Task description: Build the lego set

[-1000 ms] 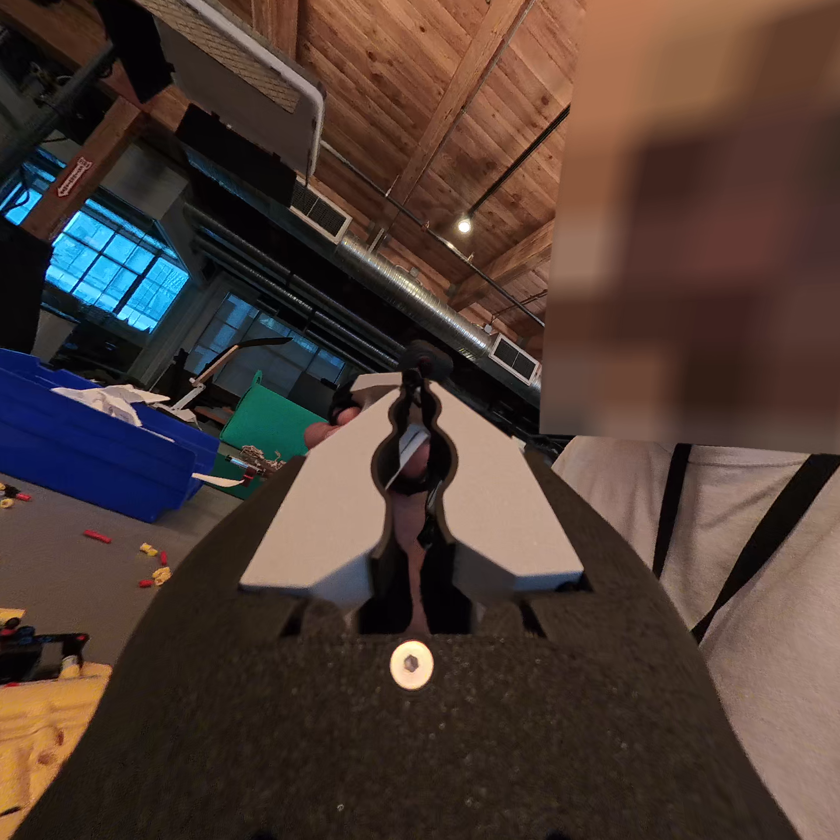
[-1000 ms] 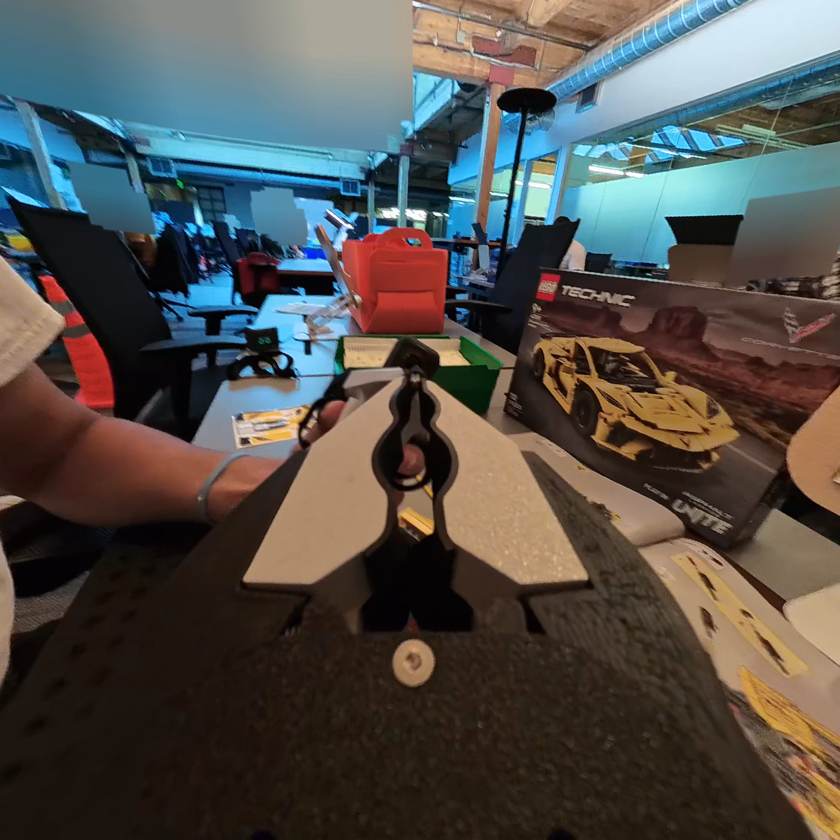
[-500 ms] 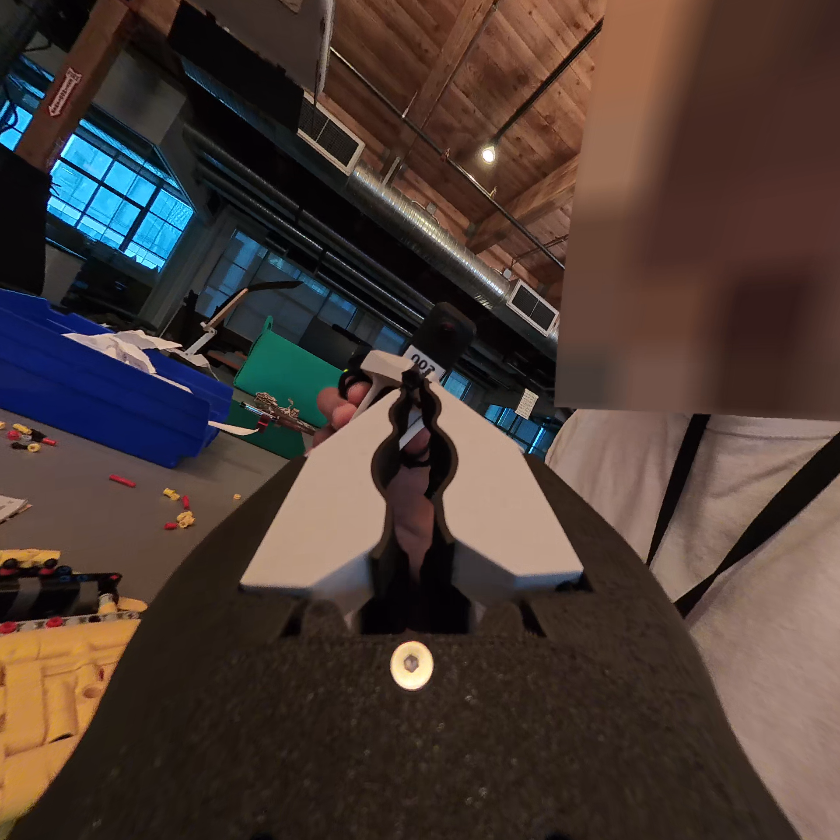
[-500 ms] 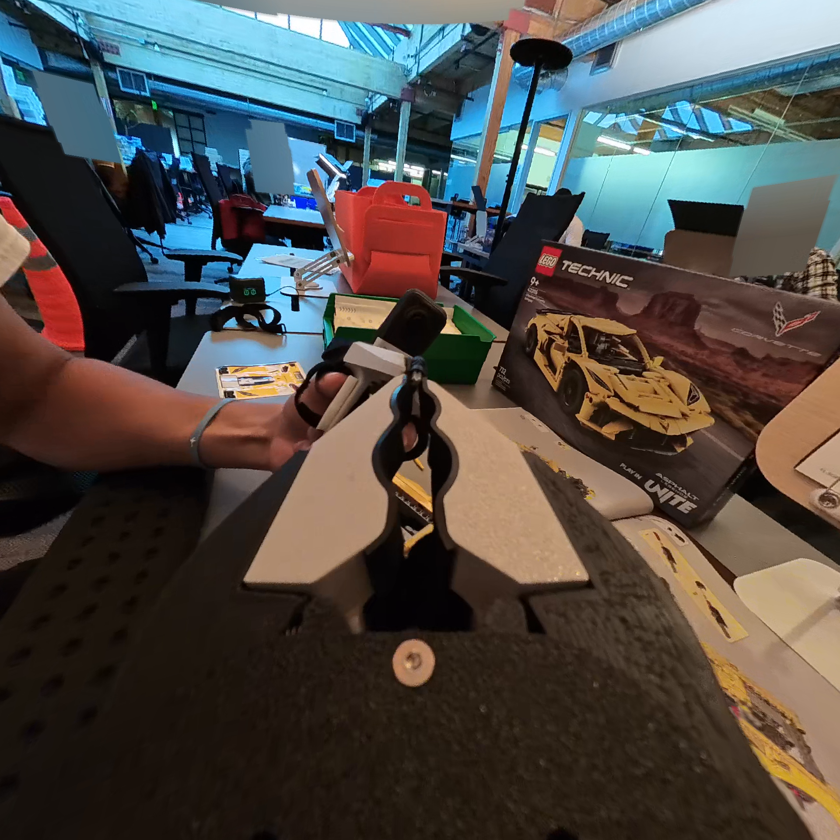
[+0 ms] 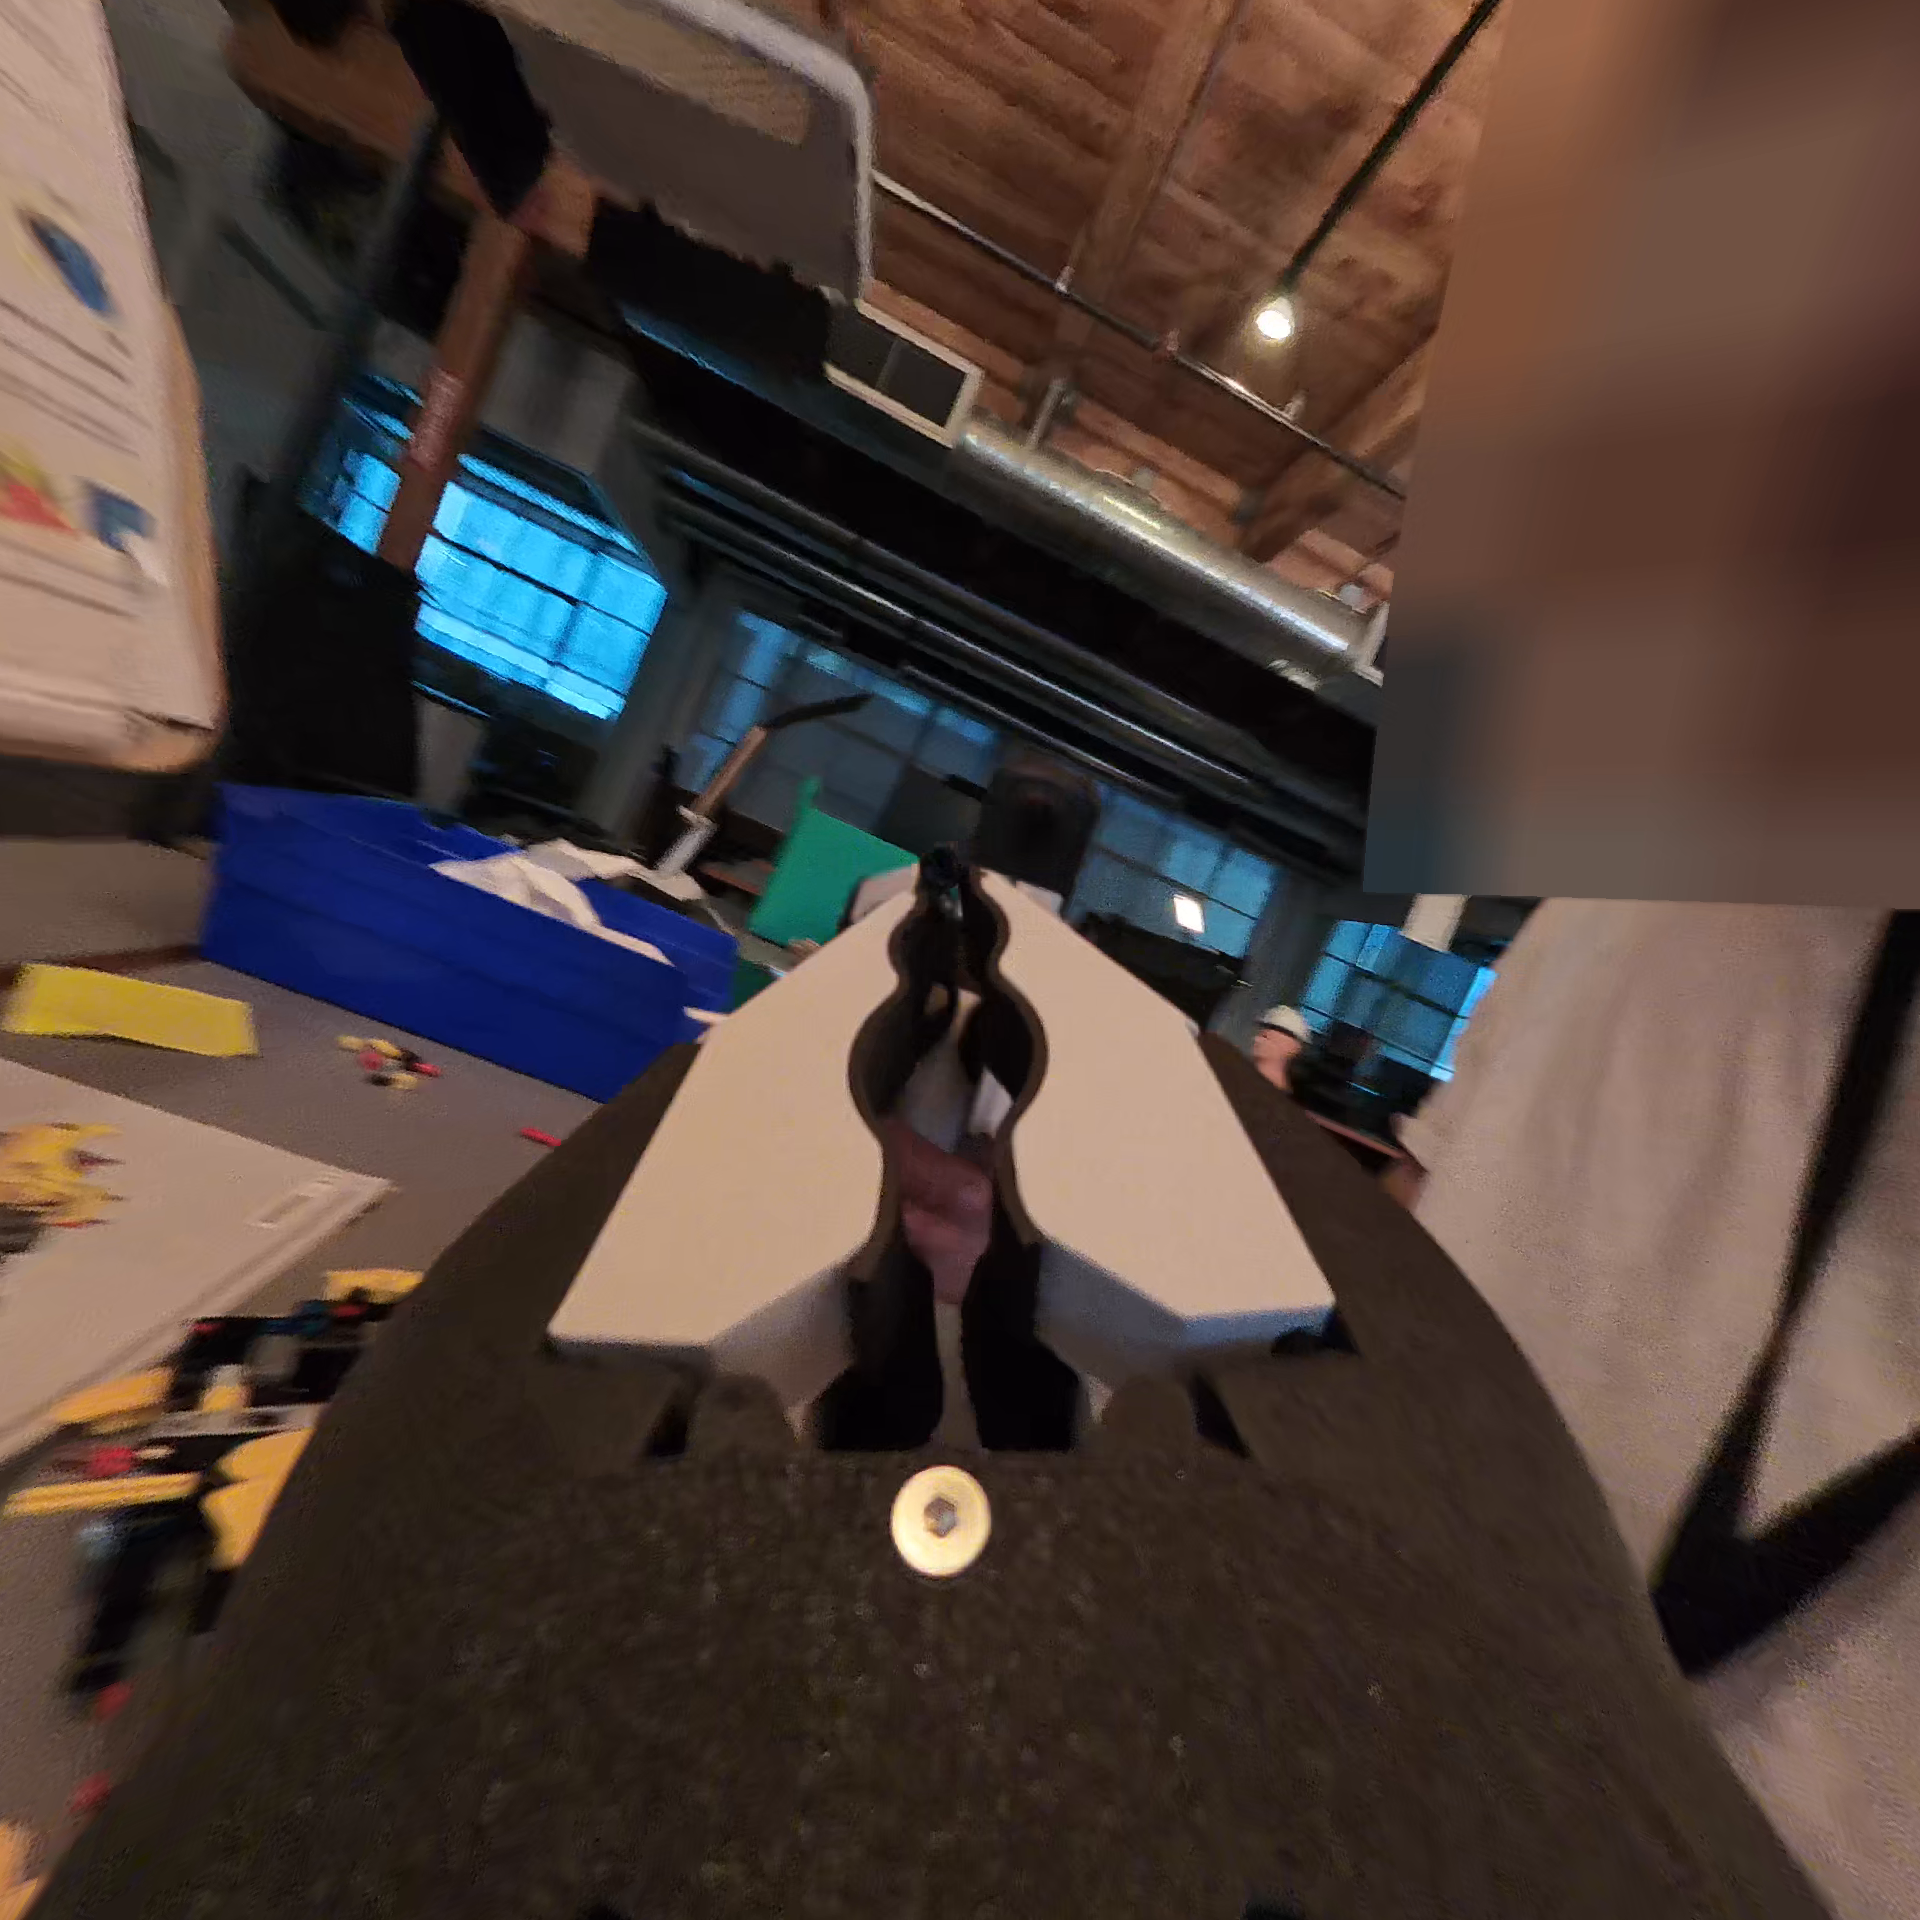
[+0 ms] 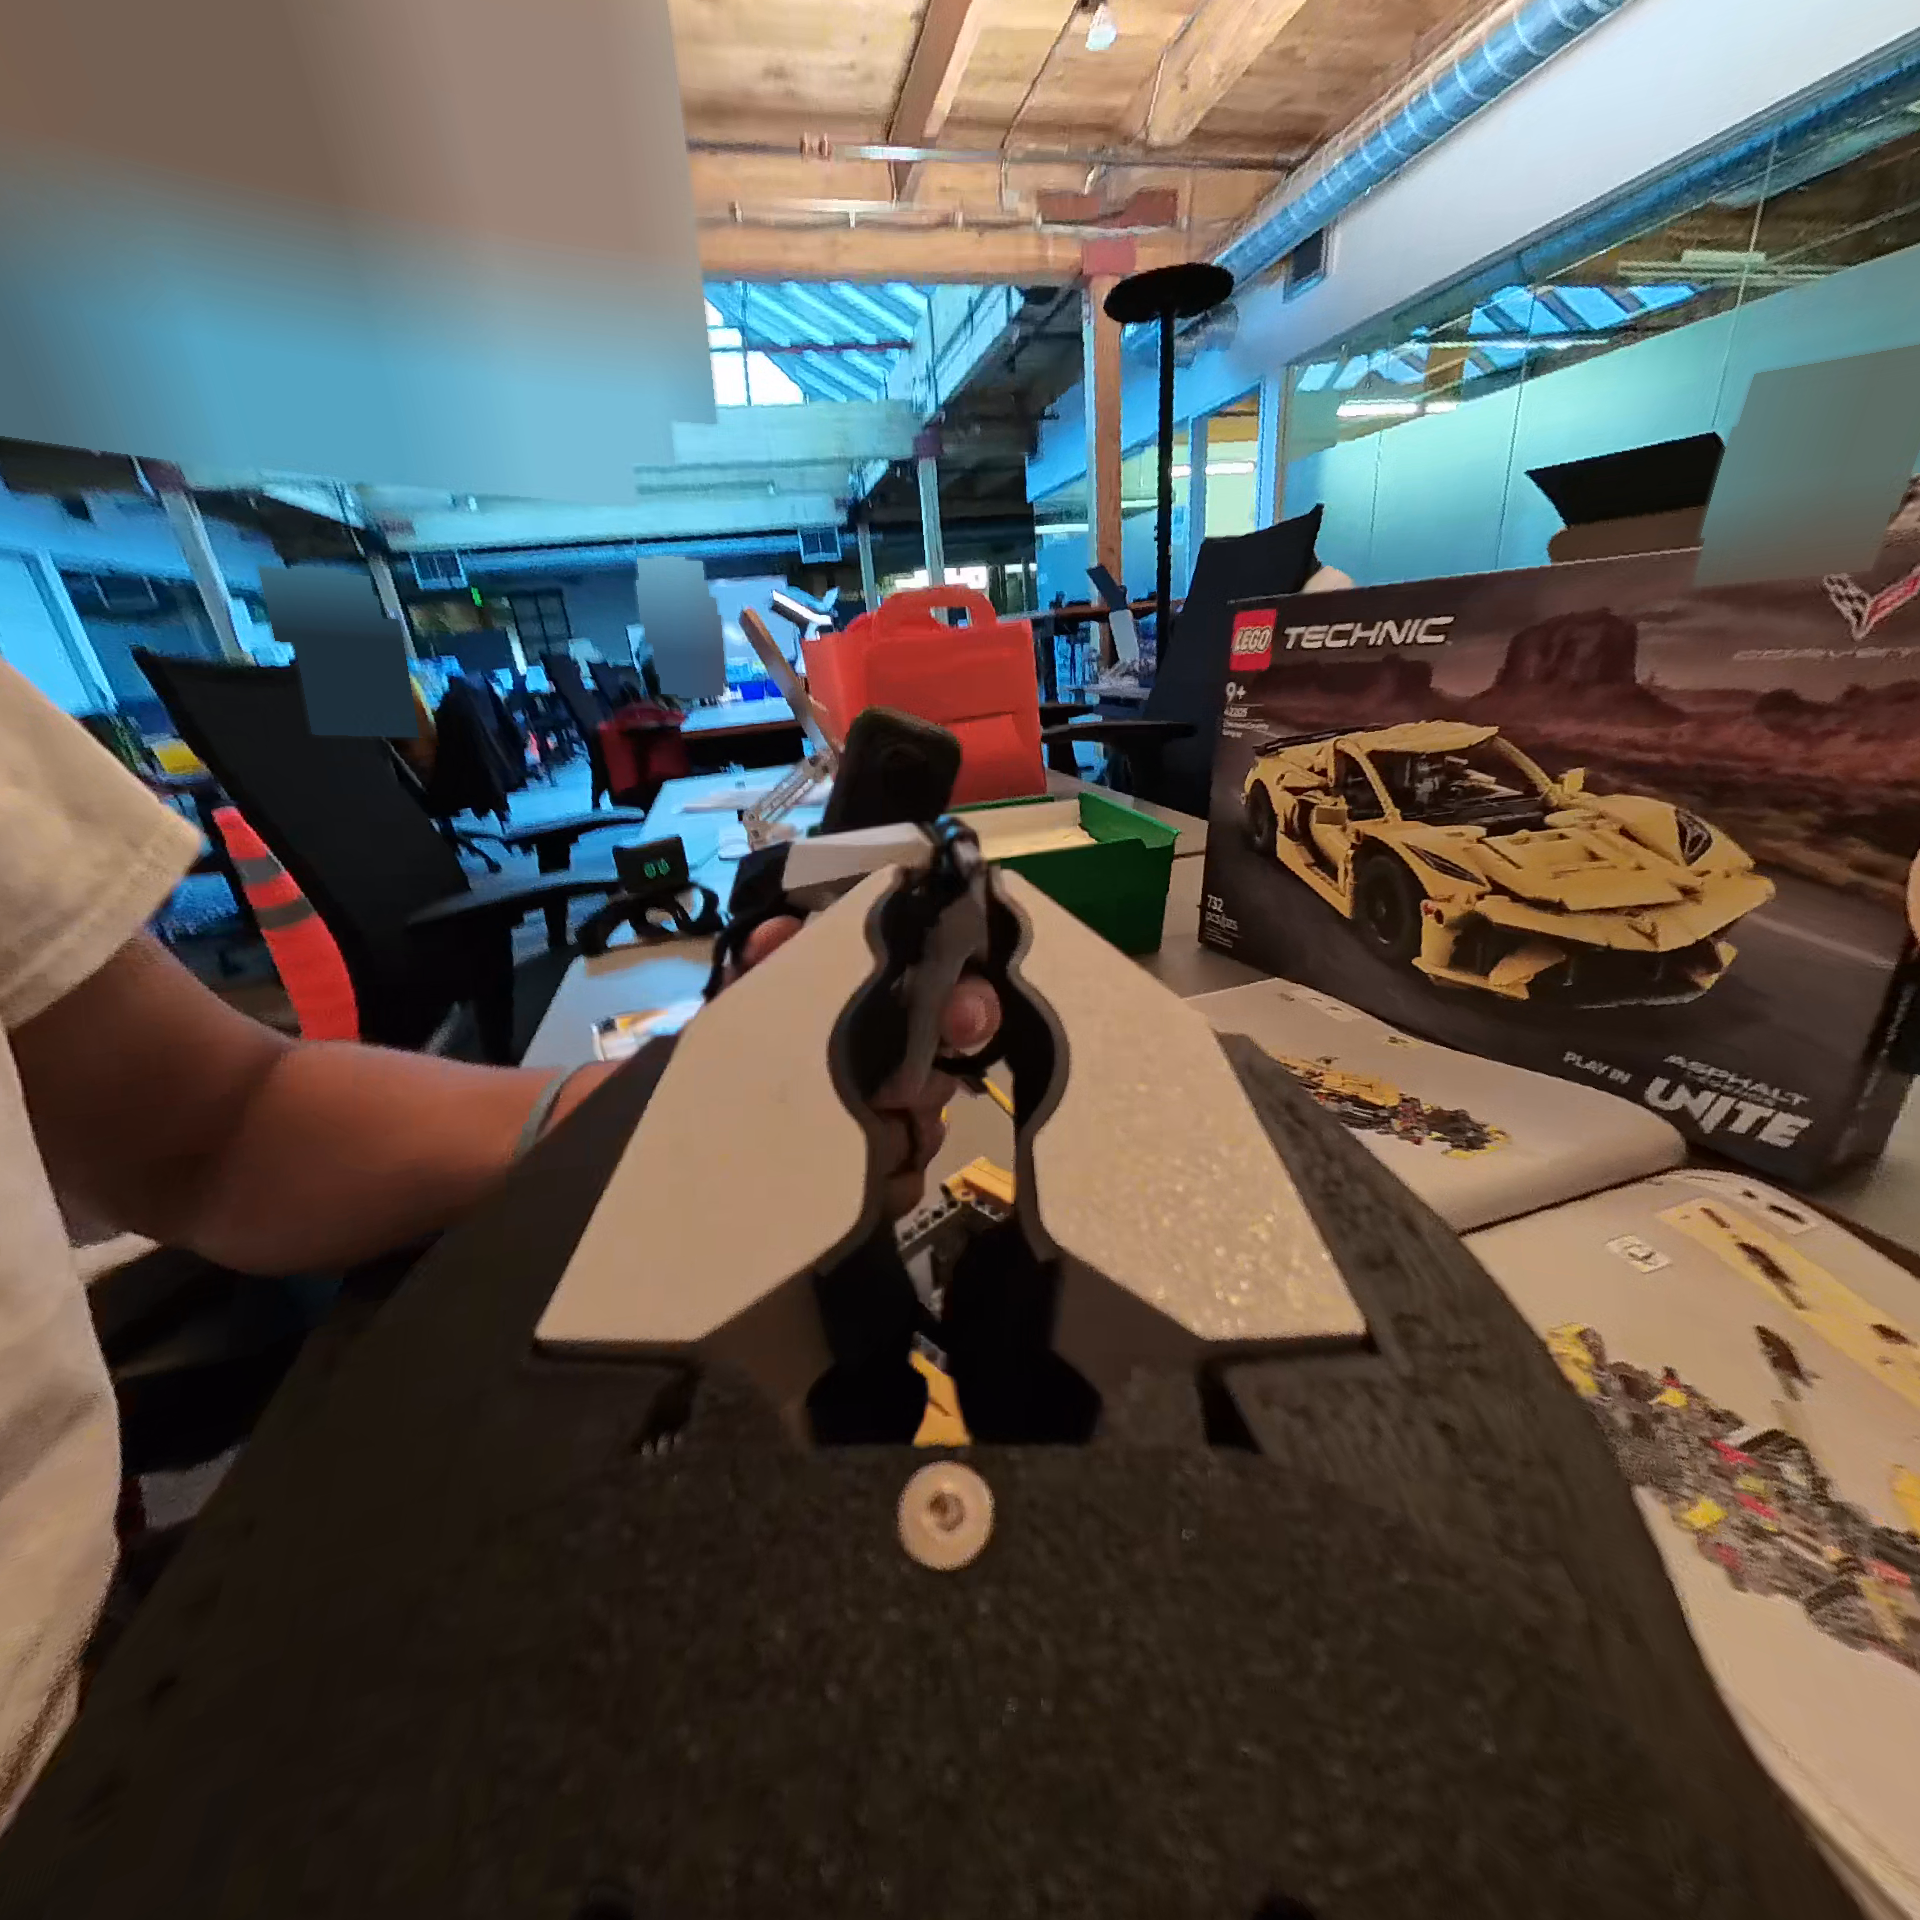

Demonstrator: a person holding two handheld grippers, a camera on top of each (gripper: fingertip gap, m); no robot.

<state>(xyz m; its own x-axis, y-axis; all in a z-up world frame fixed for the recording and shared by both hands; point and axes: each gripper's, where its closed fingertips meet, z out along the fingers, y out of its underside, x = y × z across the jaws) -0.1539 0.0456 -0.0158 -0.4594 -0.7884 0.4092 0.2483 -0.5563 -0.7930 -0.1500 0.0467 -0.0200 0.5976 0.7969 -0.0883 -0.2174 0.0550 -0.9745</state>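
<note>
Left gripper (image 5: 948, 883) lifted and tilted up, tips pinched together on a tiny dark part (image 5: 940, 864). Half-built yellow and black lego car (image 5: 197, 1423) low down by the near left edge of the grey counter (image 5: 312, 1101). Blue bin (image 5: 416, 935) farther back, small loose pieces (image 5: 390, 1060) just before it.

Right gripper (image 6: 951, 862) pinched shut too, meeting the other gripper's tip on a small dark part (image 6: 951, 847). Hand (image 6: 914, 1049) right behind. Lego box (image 6: 1558, 862) standing near the far right edge, open booklet (image 6: 1714, 1403) lying in front of it.
</note>
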